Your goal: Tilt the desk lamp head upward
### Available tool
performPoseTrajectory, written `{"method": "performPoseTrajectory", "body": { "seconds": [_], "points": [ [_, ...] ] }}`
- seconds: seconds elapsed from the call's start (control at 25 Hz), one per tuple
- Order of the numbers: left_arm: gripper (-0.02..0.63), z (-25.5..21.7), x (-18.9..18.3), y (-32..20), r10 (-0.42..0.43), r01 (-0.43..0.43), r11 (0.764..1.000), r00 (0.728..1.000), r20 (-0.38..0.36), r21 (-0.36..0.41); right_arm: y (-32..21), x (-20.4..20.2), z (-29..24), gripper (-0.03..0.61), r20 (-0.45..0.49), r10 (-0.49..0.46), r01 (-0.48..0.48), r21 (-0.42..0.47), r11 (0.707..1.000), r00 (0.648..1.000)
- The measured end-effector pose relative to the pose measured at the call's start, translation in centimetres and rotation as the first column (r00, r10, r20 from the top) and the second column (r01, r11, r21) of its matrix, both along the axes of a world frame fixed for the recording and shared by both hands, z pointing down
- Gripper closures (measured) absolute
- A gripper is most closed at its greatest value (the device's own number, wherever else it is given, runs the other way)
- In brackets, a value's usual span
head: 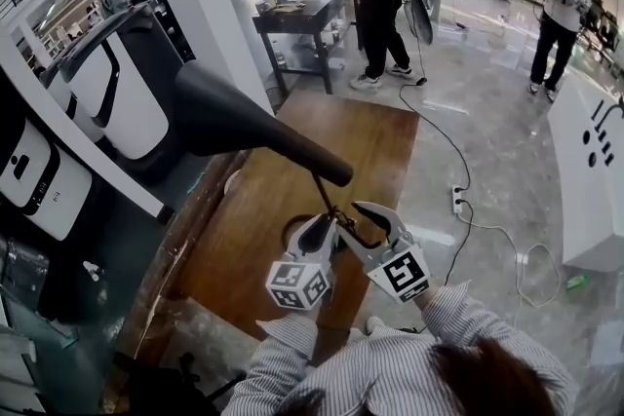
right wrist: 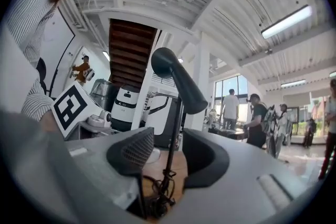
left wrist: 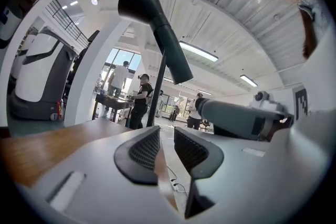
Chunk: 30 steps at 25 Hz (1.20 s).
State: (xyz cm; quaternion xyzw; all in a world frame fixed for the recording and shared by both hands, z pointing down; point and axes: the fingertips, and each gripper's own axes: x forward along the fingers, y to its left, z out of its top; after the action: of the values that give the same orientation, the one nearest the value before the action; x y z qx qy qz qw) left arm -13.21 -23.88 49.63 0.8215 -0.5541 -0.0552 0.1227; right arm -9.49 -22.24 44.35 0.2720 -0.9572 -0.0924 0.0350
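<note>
A black desk lamp stands on the wooden table. Its cone-shaped head points up and to the left, and a thin stem runs down to a base hidden by the grippers. My left gripper sits low beside the stem, its jaws a narrow gap apart with nothing between them. My right gripper stands open on the stem's right. In the right gripper view the stem and its coiled cable show through the gap of that gripper, and neither pad presses on it.
White machines line the left beside a white pillar. A dark table and several standing people are farther back. A power strip with cables lies on the floor, and a white counter stands at right.
</note>
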Motion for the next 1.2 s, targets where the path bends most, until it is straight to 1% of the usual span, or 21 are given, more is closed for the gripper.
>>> {"method": "performPoseTrajectory", "body": {
  "seconds": [0.04,0.12,0.2,0.28,0.4,0.48,0.64,0.88,1.08,1.2],
  "points": [
    [0.540,-0.1,0.0,0.3,0.003,-0.003,1.000,1.000,-0.014,-0.003,0.1,0.0,0.8,0.416,0.004,-0.013,0.013,-0.039,0.999,1.000],
    [0.541,-0.1,0.0,0.9,0.003,-0.003,1.000,1.000,-0.029,-0.010,0.3,0.1,1.9,0.468,0.019,-0.030,0.031,-0.098,0.995,0.999],
    [0.545,-0.2,-0.1,1.4,0.001,-0.001,1.000,1.000,-0.028,-0.009,0.5,0.1,2.4,0.520,0.027,-0.039,0.042,-0.122,0.992,0.999],
    [0.549,-0.5,0.0,2.0,0.000,0.000,1.000,1.000,-0.014,-0.002,0.7,0.0,2.7,0.546,0.031,-0.050,0.054,-0.138,0.989,0.998],
    [0.565,-0.7,0.4,2.9,-0.003,0.003,1.000,0.999,0.046,0.004,1.3,-0.1,3.3,0.576,0.054,-0.081,0.090,-0.183,0.979,0.995],
    [0.587,-0.7,0.9,3.5,0.006,-0.006,1.000,0.997,0.081,0.001,1.7,0.0,3.5,0.578,0.065,-0.087,0.099,-0.201,0.974,0.994],
    [0.609,-0.5,1.4,4.2,0.016,-0.015,1.000,0.995,0.103,-0.005,2.0,0.4,3.6,0.578,0.071,-0.087,0.100,-0.209,0.973,0.994],
    [0.609,-0.2,1.4,4.5,0.002,-0.001,1.000,0.996,0.084,-0.016,1.8,0.6,3.4,0.578,0.071,-0.091,0.104,-0.205,0.973,0.993],
    [0.609,-0.4,1.4,5.0,-0.016,0.017,1.000,0.998,0.064,-0.013,2.5,0.4,3.9,0.578,0.031,-0.120,0.124,-0.196,0.973,0.992],
    [0.609,0.0,1.7,5.3,-0.016,0.017,1.000,0.998,0.060,-0.021,2.9,0.3,4.1,0.578,0.026,-0.133,0.136,-0.193,0.972,0.991]
  ]
}}
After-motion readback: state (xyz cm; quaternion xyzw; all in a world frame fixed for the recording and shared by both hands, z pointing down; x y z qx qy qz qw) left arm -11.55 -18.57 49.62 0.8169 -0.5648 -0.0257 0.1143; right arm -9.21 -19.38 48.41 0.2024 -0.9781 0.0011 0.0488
